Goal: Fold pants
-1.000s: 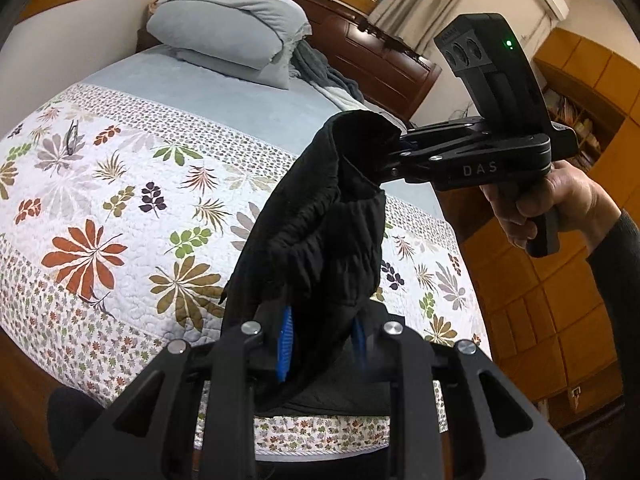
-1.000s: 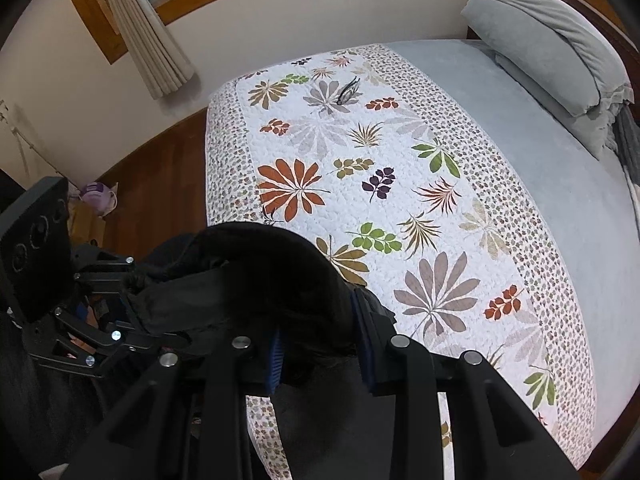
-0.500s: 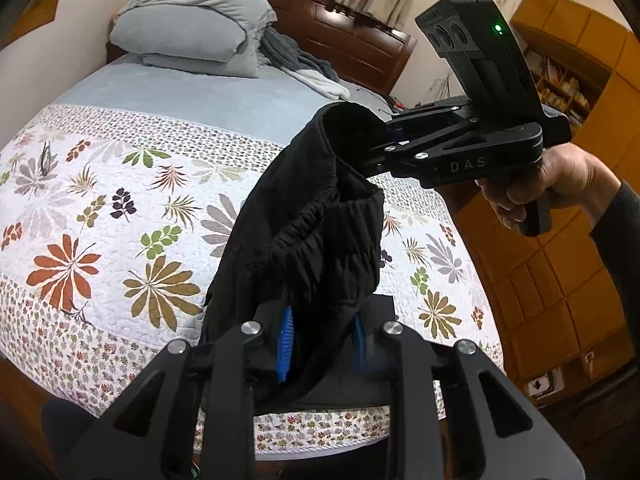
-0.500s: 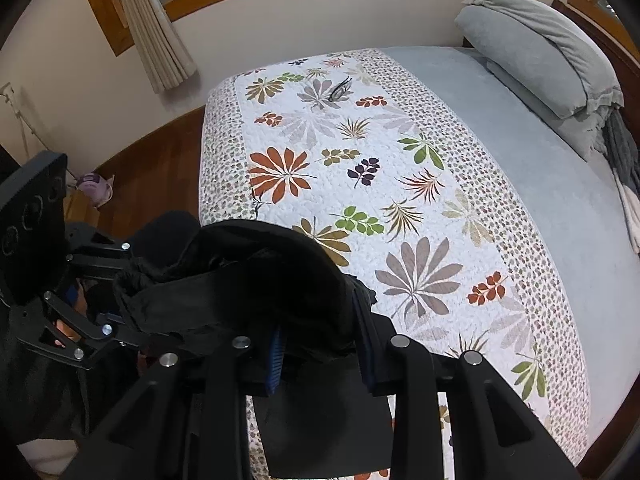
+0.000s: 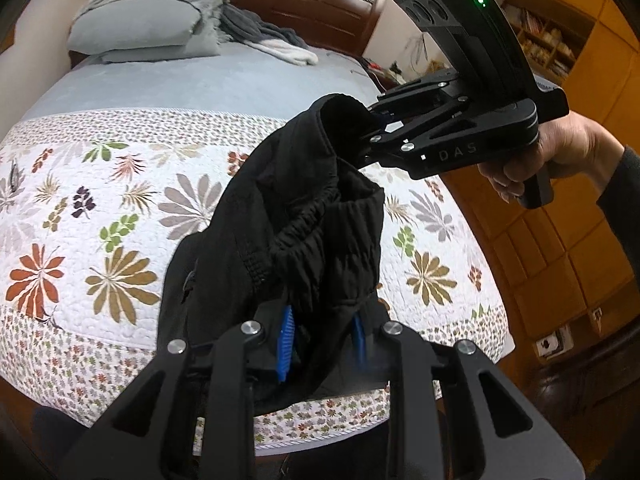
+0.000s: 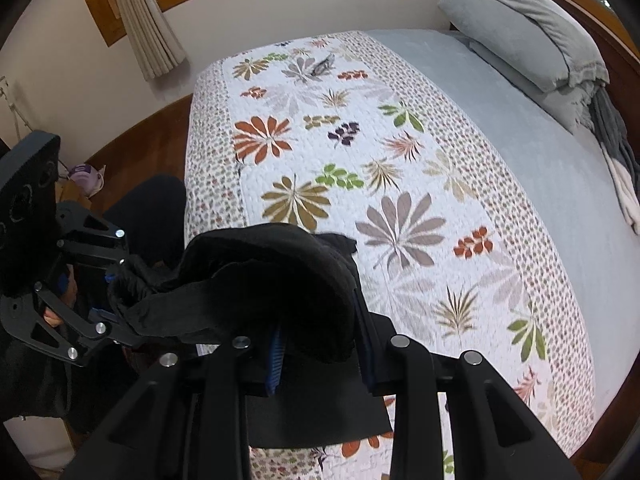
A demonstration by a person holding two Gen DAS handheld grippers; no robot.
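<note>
The black pants [image 5: 304,216] hang bunched, their gathered elastic waistband slack between both grippers, above the floral quilt [image 5: 100,200]. The left gripper [image 5: 322,338] clamps fabric at 6 o'clock; the right gripper [image 5: 374,120] grips the waistband at 1 o'clock.

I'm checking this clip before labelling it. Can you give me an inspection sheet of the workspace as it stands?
Surface: bed with a floral quilt over its near part and a grey sheet beyond.
Job's things: black pants, bunched and hanging between the two grippers over the near edge of the bed.
Clutter: grey pillows and a heap of grey and white cloth at the headboard.
Grippers: left hand-held gripper and right hand-held gripper both clamped on the pants.
Cables: nothing seen.
Surroundings: wooden headboard, curtain, wooden cabinets.
</note>
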